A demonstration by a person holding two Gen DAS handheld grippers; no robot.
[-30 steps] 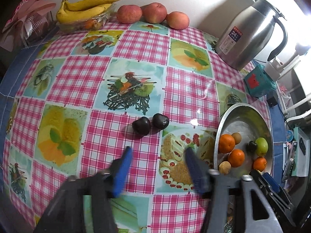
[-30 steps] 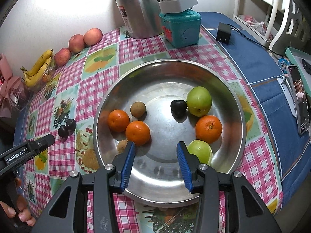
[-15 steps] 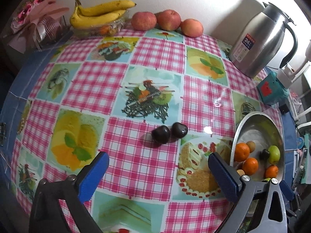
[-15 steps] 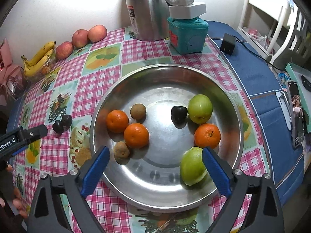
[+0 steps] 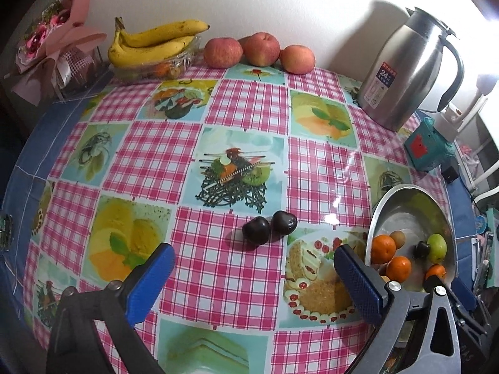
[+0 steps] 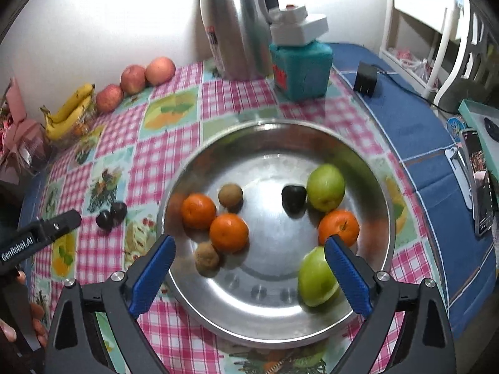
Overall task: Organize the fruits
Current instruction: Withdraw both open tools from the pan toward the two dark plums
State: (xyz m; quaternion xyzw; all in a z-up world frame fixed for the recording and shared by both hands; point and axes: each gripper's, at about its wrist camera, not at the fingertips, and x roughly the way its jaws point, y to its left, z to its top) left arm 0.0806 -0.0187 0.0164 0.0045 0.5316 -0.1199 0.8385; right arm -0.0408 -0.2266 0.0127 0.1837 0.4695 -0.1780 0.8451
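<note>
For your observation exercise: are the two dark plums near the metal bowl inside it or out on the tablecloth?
Out. The two dark plums lie touching on the checked tablecloth, left of the metal bowl.

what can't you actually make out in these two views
- Left wrist view: the right finger of the open left gripper covers the near side of the metal bowl.
- Right wrist view: the kettle is smeared and cut off at the top edge, so its label is unreadable.
- Right wrist view: the phone screen is too small to read.
</note>
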